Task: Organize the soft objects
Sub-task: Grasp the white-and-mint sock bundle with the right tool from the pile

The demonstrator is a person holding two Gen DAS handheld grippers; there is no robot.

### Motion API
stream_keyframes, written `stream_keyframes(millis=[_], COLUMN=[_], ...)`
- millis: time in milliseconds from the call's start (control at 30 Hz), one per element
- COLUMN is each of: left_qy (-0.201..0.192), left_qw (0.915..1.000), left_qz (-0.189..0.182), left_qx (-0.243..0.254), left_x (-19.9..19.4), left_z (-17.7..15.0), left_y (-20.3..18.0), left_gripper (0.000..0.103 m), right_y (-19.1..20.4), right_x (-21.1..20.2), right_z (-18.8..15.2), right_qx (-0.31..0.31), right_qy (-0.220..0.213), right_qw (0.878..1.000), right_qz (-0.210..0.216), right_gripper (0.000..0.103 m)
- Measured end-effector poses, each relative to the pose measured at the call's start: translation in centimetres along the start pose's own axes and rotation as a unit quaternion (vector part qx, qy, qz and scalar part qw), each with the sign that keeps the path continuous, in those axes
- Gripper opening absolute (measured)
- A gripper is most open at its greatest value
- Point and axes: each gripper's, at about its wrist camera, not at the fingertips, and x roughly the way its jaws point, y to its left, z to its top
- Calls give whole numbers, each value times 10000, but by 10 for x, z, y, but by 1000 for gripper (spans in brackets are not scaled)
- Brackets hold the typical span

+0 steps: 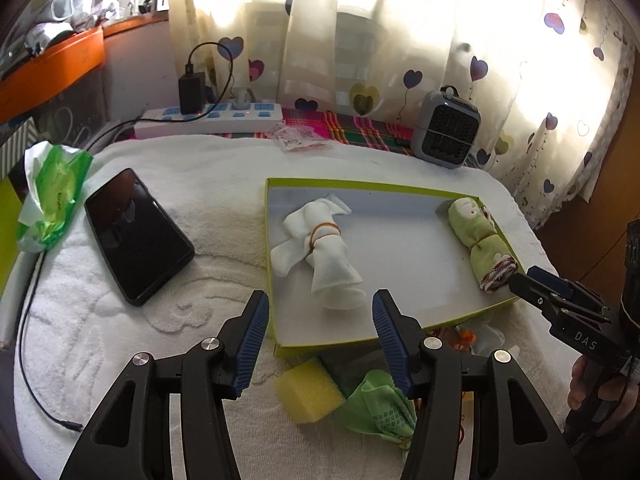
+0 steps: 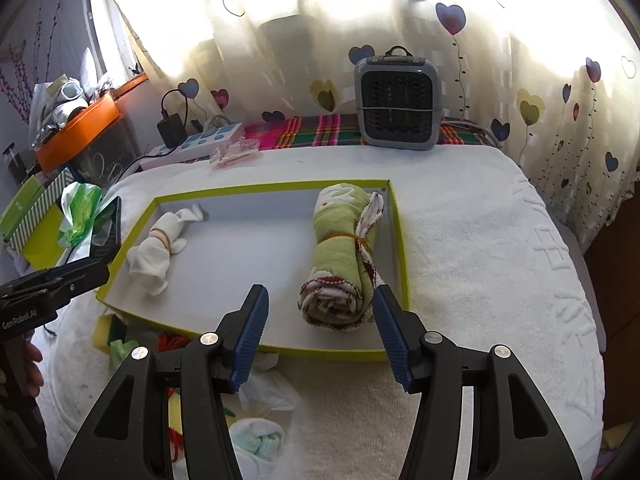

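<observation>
A shallow green-rimmed tray (image 1: 404, 248) (image 2: 256, 252) lies on the white towel-covered table. In its left part rests a white sock bundle (image 1: 320, 248) (image 2: 156, 246) tied with a rubber band. Along its right wall lies a rolled green towel (image 1: 480, 236) (image 2: 344, 248), also banded. My left gripper (image 1: 320, 308) hangs open just in front of the sock bundle, nothing between its pads. My right gripper (image 2: 320, 300) is open too; the towel roll's near end sits between its fingers without being pressed. Each gripper shows at the edge of the other's view, the right gripper (image 1: 520, 282) and the left gripper (image 2: 98, 272).
A black phone (image 1: 136, 236) and a green tissue pack (image 1: 52, 196) lie left of the tray. In front of it sit a yellow sponge (image 1: 308, 392), a green cloth (image 1: 380, 404) and a bag of pale socks (image 2: 256, 436). A power strip (image 1: 208, 120) and small heater (image 2: 398, 100) stand behind.
</observation>
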Motion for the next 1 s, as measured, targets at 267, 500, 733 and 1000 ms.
stream_keyframes(millis=[267,500,733,1000], left_qy=[-91,-58,-7,67], left_qw=[9997,9991,9982,9973], left_qz=[24,-34,-53,-91], left_qx=[-219,-412,-598,-730], left_x=[-19,-26,-28,-28], left_z=[-22,-43,-59,-70], left_y=[14,22,32,40], left_gripper=[53,53,53,53], right_y=[2,6,10,20], right_x=[-17,-28,-35,-33], right_z=[-26,-48,-72,-84], right_qx=[160,269,474,566], right_qy=[-2,52,172,280], right_qw=[9997,9990,9967,9942], right_qz=[181,353,631,873], right_gripper=[55,55,56,56])
